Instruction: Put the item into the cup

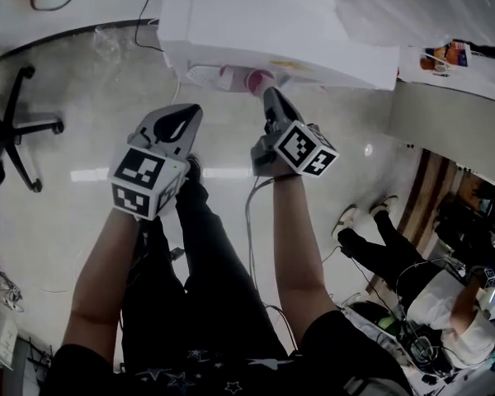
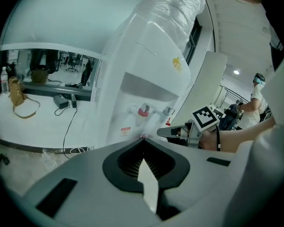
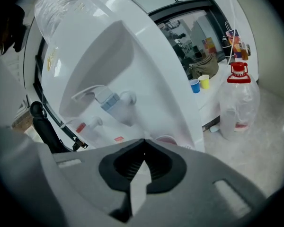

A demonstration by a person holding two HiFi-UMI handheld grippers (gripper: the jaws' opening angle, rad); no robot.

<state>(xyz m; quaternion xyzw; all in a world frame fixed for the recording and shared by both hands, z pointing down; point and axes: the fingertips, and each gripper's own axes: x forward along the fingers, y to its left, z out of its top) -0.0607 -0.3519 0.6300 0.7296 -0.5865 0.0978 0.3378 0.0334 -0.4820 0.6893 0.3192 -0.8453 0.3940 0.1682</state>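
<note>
Two grippers at a dispenser [image 1: 272, 23]
Left gripper [image 1: 188, 112] and right gripper [image 1: 270, 95]: jaws closed, tips meeting, nothing between; pinkish cup [image 1: 258, 81] sits under the taps, just ahead of the right jaws; red-and-white sticker [image 2: 126, 131] too small to read.

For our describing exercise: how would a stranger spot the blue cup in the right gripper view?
Find the big white water dispenser, then the white counter to its right. Two small cups stand there: the blue cup is the left one, beside the yellow cup.
</note>
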